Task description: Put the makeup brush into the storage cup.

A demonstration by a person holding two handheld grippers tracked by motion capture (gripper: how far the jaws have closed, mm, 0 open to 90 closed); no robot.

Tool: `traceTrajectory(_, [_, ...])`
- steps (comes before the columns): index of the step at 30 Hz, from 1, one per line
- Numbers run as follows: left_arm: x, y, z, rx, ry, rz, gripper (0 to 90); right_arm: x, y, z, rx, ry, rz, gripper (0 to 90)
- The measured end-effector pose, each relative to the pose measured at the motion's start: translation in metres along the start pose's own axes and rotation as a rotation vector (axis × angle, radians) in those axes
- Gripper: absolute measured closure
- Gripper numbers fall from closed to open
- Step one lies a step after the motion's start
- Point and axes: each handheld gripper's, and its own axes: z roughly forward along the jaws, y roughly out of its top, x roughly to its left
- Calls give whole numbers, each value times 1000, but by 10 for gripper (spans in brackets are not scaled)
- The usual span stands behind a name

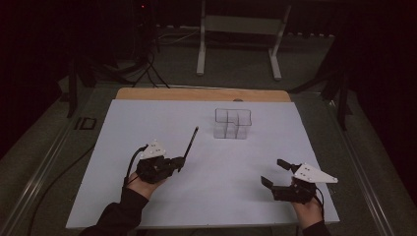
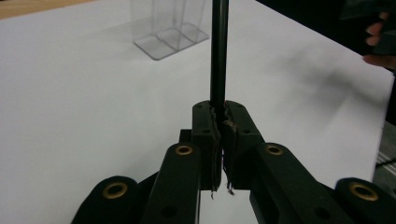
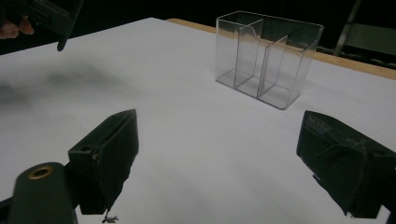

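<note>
The left gripper (image 1: 180, 163) clamps a black pen (image 1: 191, 141) by its lower end above the white bench (image 1: 206, 196), the right gripper (image 1: 273, 173) gapes empty, and next I'd guess comes tipping it into the clear organizer (image 1: 232, 123).

White sheet (image 1: 147, 196) covers most of table; bare wooden strip (image 1: 201, 94) shows along far edge. Grey floor (image 1: 236, 61) beyond far edge. White metal frame (image 1: 241, 29) stands on floor past far edge, two legs splayed outward. Black cables (image 1: 147, 73) trail on floor near far left corner. Small dark rectangular object (image 1: 86, 123) lies off table's left edge; type unclear. Background dark.
</note>
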Motion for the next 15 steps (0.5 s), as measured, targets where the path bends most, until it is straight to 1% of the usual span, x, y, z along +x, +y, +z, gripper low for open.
traceTrajectory(1, [0, -2, 0, 0, 2, -9, 850, 0, 0, 0, 0, 0, 0, 129])
traceTrajectory(2, [1, -3, 1, -4, -5, -26, 850, 0, 0, 0, 0, 0, 2, 129])
traceTrajectory(3, [2, -5, 2, -4, -27, -49, 850, 0, 0, -1, -2, 0, 2, 129])
traceTrajectory(4, [2, -8, 2, -17, -31, -78, 850, 0, 0, -1, -4, 1, 3, 129])
traceTrajectory(5, [3, -11, 3, -23, -45, -104, 850, 0, 0, -1, -6, 5, 5, 129])
traceTrajectory(7, [5, -16, 3, -51, -41, -159, 850, 1, 0, 1, -3, 14, 11, 129])
traceTrajectory(10, [7, -23, 4, -71, -34, -221, 850, 2, 1, 3, -2, 22, 6, 129])
traceTrajectory(12, [7, -27, 5, -64, -42, -242, 850, 3, 1, 3, -4, 23, 2, 129])
traceTrajectory(14, [7, -29, 7, -65, -40, -239, 850, 3, 2, 3, -9, 19, 0, 129])
traceTrajectory(15, [7, -30, 8, -66, -42, -229, 850, 3, 2, 2, -13, 19, 1, 129])
